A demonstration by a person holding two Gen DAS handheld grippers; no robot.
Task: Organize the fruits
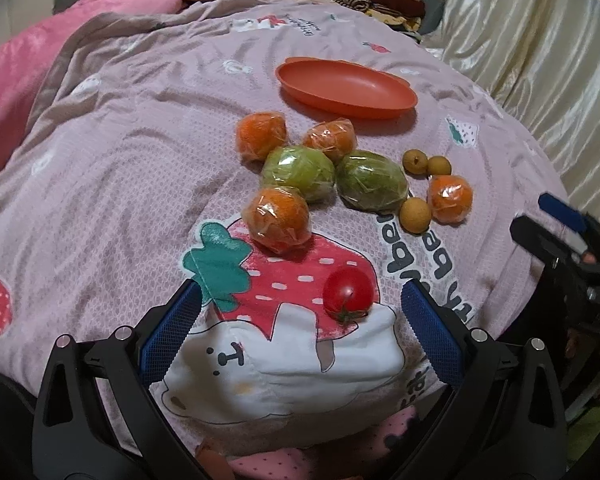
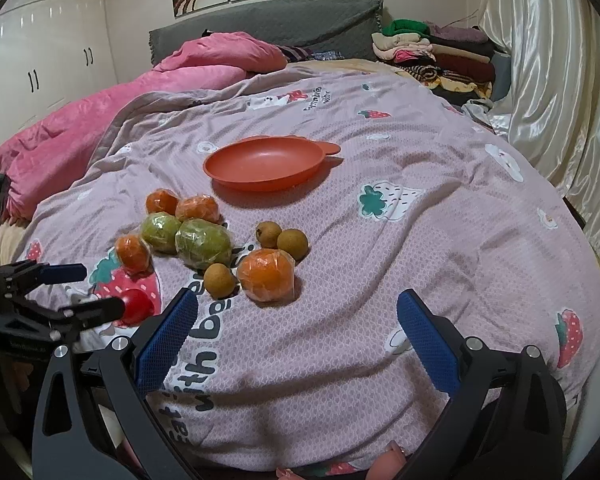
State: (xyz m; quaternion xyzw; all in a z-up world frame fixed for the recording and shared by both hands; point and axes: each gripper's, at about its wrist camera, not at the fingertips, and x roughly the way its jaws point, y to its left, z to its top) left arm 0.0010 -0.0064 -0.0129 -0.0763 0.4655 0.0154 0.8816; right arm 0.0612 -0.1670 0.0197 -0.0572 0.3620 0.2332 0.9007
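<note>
- The bed (image 2: 440, 240) is carrying everything, its quilt keeping the fruit from rolling.
- The plate (image 2: 266, 164) is sitting empty behind the fruit, likely awaiting it.
- The left gripper (image 1: 300, 332) is spread wide around the tomato (image 1: 348, 294), seemingly lining up a grasp.
- The right gripper (image 2: 296, 340) is hanging spread and empty near an orange (image 2: 266, 276).

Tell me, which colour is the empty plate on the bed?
Orange-red plate, seen best in the right wrist view.
</note>
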